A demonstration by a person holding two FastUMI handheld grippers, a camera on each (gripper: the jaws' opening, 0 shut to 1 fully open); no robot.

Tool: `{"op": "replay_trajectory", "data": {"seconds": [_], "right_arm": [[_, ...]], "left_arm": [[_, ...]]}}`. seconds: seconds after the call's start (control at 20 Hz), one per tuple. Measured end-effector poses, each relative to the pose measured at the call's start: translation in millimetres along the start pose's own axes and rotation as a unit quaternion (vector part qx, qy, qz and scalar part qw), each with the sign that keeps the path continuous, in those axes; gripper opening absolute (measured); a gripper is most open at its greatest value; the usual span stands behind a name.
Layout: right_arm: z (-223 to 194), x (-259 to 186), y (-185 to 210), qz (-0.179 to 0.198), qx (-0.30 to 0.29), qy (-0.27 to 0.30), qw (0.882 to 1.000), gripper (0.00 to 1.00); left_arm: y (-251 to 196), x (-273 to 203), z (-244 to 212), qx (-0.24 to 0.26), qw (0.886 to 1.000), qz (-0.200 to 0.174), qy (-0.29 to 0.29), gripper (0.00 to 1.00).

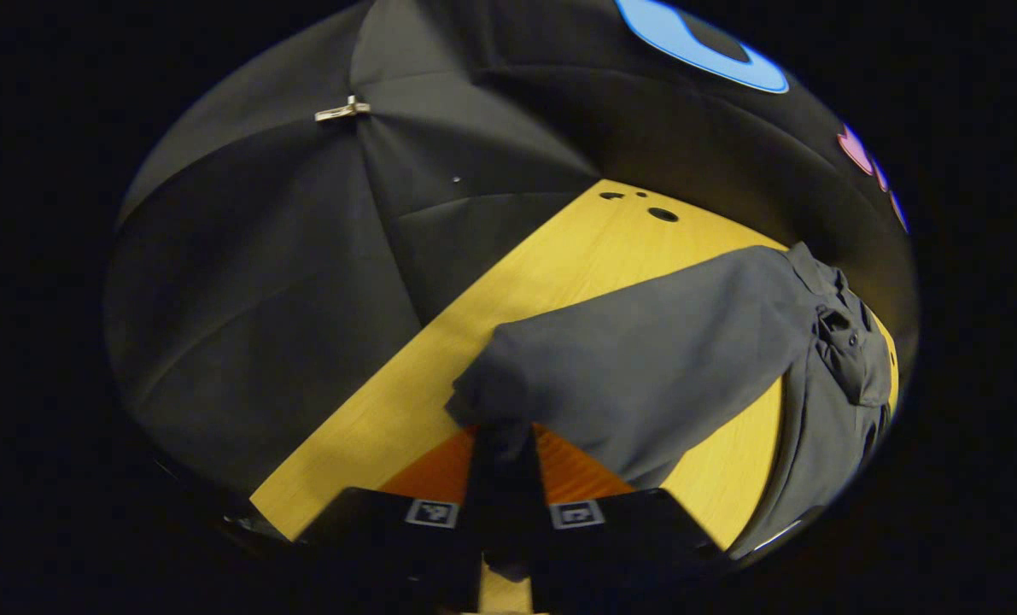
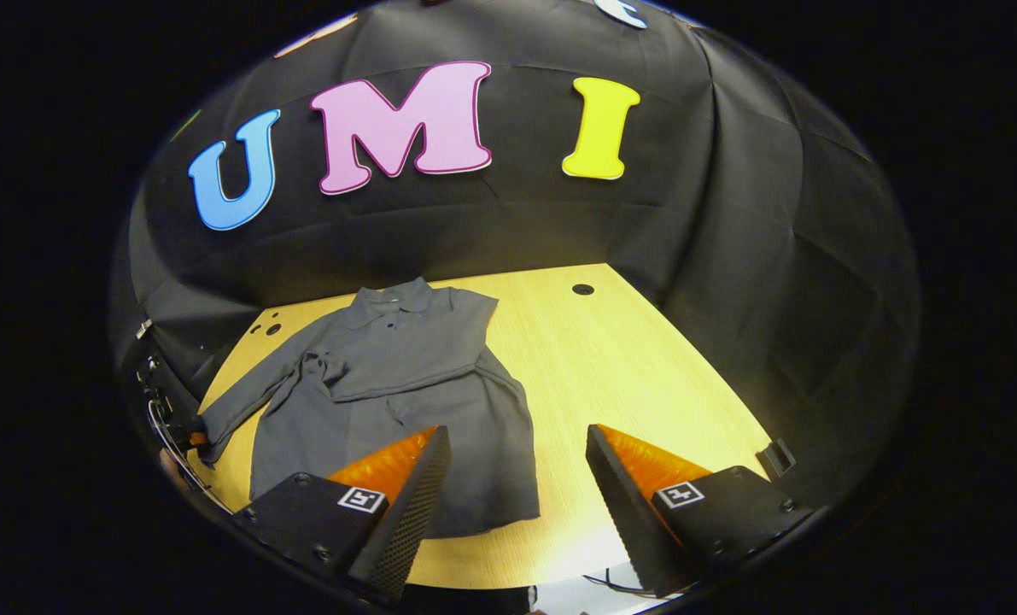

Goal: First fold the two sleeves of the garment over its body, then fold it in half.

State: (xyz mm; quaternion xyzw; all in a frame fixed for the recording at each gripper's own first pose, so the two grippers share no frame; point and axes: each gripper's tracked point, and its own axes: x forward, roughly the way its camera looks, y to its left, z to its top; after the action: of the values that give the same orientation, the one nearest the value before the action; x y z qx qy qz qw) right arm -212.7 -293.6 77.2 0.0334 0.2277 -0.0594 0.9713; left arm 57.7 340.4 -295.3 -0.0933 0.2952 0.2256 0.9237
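The left tool (image 1: 501, 444) has its fingers pressed together on the cuff of one sleeve (image 1: 645, 367) of the single dark grey collared cloth garment (image 2: 397, 393). The right tool (image 2: 517, 465) hovers spread above the hem (touching nothing). The garment lies flat on the yellow wooden bench (image 2: 645, 376), its other sleeve (image 2: 406, 380) folded across the chest, collar toward the wall.

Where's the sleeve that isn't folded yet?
In the right gripper view, the sleeve stretches left off the shirt across the table, its cuff pinched in the left claw.
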Motion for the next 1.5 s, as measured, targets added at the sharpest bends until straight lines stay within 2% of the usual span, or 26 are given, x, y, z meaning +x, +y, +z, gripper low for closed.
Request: {"op": "replay_trajectory", "data": {"seconds": [0.05,0.15,0.3,0.55,0.7,1.05,1.3,1.5], "right_arm": [[-2,3,3,0.004,0.001,0.002,1.0,0.99],[-4,9,11,0.017,0.001,0.009,1.0,0.99],[5,19,13,0.024,-0.008,0.001,1.0,0.99],[14,34,9,0.033,0.003,-0.006,0.999,0.99],[14,43,0,0.033,0.013,-0.003,0.999,0.99],[7,51,-32,0.026,0.022,0.009,0.999,0.99],[8,58,-49,0.024,0.039,0.012,0.999,0.99],[8,63,-62,0.02,0.047,0.015,0.999,0.99]], "left_arm": [[0,0,2,0.01,1.0,0.001,-0.004,0.13],[-1,-2,4,0.0,1.0,-0.006,0.0,0.06],[1,-8,11,0.017,1.0,0.001,0.009,0.06],[-24,-39,71,-0.003,0.999,-0.021,-0.045,0.06],[-42,-53,103,0.027,0.998,-0.016,-0.056,0.05],[-155,-88,183,0.06,0.987,-0.087,-0.123,0.05],[-251,-106,194,0.098,0.974,-0.145,-0.143,0.05],[-330,-118,180,0.126,0.965,-0.185,-0.137,0.05]]}}
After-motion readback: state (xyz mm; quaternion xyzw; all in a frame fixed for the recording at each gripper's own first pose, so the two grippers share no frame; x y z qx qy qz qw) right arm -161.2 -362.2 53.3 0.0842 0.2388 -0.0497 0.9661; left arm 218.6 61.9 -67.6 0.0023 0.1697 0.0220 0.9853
